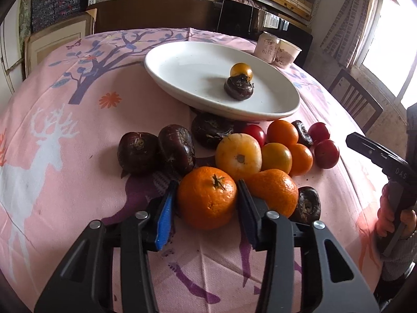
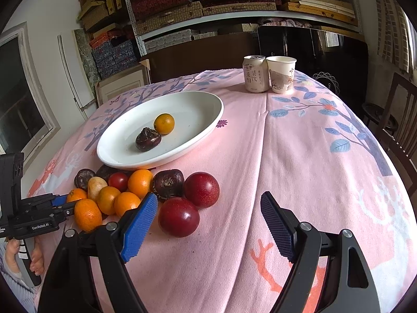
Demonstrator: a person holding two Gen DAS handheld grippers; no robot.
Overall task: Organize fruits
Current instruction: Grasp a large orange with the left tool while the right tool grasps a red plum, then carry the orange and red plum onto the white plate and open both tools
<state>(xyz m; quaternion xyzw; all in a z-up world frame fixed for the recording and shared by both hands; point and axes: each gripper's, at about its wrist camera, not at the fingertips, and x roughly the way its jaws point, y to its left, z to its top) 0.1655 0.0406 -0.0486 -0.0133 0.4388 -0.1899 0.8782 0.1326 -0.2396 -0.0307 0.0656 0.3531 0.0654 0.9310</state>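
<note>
1. A pink cloth [image 1: 78, 172] printed with white deer and purple trees covered the worktop; behind it stood shelves [image 2: 234, 5] stacked with woven boxes, a window on the room's left side in the right wrist view, and another bright window [image 1: 385, 34] on the right in the left wrist view.
2. At the left of the fruit cluster lay two dark water chestnuts [image 1: 156, 151], with bare cloth reaching left to the worktop's edge.
3. The left gripper [image 1: 207, 203] had its jaws around a mandarin [image 1: 207, 198] at the near side of the pile; the pads were touching or almost touching its sides, and whether it was truly clenched could not be told.
4. Just right of it sat a second mandarin [image 1: 276, 190], a pale yellow tomato [image 1: 238, 155] behind, then small orange fruits [image 1: 282, 133], and two red fruits [image 1: 325, 143] at the far right of the heap.
5. The white oval plate [image 1: 182, 60] lay beyond the pile, its near rim almost over the fruit, holding one water chestnut [image 1: 238, 88] and one small orange fruit [image 1: 241, 71] touching each other.
6. A can [image 2: 255, 77] and a paper cup [image 2: 281, 78] stood together at the far edge, well apart from the plate.
7. The right gripper [image 2: 208, 221] was released, jaws spread wide and holding nothing, low over the cloth just right of the two red fruits.
8. Only the right wrist view showed the wide open stretch of cloth on the right and a chair [image 2: 401, 120] past that edge.
</note>
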